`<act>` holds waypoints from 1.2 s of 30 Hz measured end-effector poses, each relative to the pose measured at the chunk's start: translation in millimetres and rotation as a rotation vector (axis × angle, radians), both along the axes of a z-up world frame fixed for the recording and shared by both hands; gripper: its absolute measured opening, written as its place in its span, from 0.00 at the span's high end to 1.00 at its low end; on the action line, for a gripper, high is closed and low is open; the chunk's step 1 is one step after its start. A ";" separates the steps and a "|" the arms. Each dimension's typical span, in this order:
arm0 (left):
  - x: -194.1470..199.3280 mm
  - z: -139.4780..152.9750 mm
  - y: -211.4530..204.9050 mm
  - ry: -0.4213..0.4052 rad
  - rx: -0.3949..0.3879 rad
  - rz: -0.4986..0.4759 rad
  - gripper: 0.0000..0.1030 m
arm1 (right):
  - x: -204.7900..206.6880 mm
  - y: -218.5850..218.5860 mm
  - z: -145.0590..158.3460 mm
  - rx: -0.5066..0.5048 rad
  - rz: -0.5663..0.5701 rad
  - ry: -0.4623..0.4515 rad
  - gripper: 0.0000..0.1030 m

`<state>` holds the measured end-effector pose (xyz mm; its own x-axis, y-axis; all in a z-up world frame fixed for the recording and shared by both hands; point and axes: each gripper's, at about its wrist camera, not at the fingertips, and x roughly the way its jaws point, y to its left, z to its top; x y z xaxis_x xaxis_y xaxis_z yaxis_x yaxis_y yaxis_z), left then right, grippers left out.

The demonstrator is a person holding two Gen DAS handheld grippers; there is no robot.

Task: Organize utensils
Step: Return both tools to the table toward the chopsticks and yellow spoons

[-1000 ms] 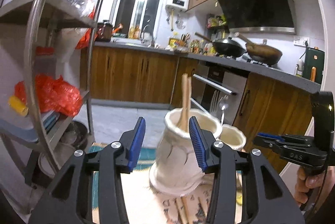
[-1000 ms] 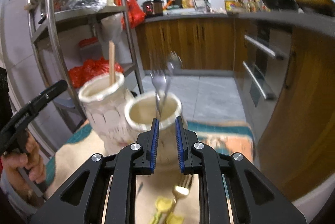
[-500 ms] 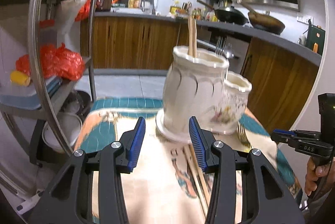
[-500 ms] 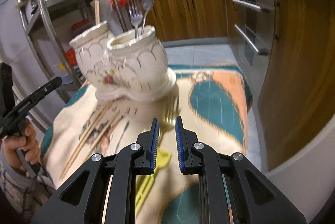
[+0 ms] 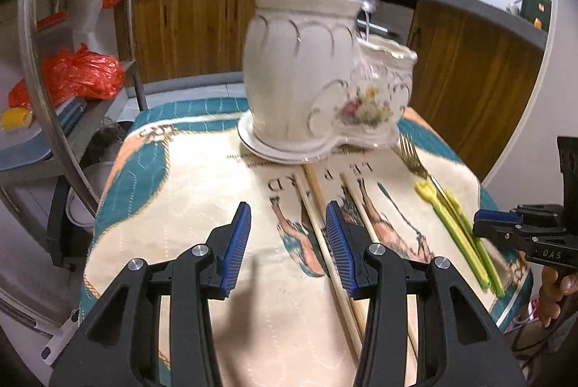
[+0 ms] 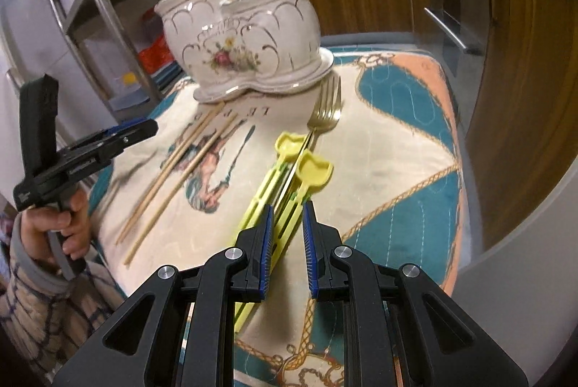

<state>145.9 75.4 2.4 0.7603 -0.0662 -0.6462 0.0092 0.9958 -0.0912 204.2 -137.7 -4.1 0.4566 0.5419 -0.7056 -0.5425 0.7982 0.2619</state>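
Right gripper (image 5: 520, 228) reads "DAS"; cloth (image 5: 202, 206) "LE".

A: What's sitting on the desk (image 6: 404, 141)?
B: A double ceramic holder (image 6: 245, 51) at the far end, loose chopsticks (image 6: 180, 166), a gold fork (image 6: 321, 119) and yellow-green utensils (image 6: 285, 177) on the printed cloth.

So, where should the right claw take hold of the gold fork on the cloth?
Grip the gold fork at its thin handle, from above, fingers across it. Its tines point toward the white holder, and the handle lies over the yellow utensils, slightly raised.
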 end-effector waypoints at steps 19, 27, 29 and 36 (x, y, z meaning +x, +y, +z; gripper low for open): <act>10.2 -21.5 -11.8 0.127 0.090 -0.044 0.58 | 5.8 9.2 0.0 -0.158 0.034 -0.020 0.80; 8.4 -21.1 -6.8 0.149 0.119 -0.061 0.58 | 20.0 30.4 7.4 -0.381 0.117 0.030 0.80; 8.8 -21.2 -4.6 0.157 0.119 -0.070 0.58 | 26.0 36.1 9.0 -0.444 0.122 0.047 0.79; 16.4 -19.9 -4.7 0.197 0.141 -0.088 0.58 | 35.2 55.5 10.7 -0.575 0.145 0.105 0.75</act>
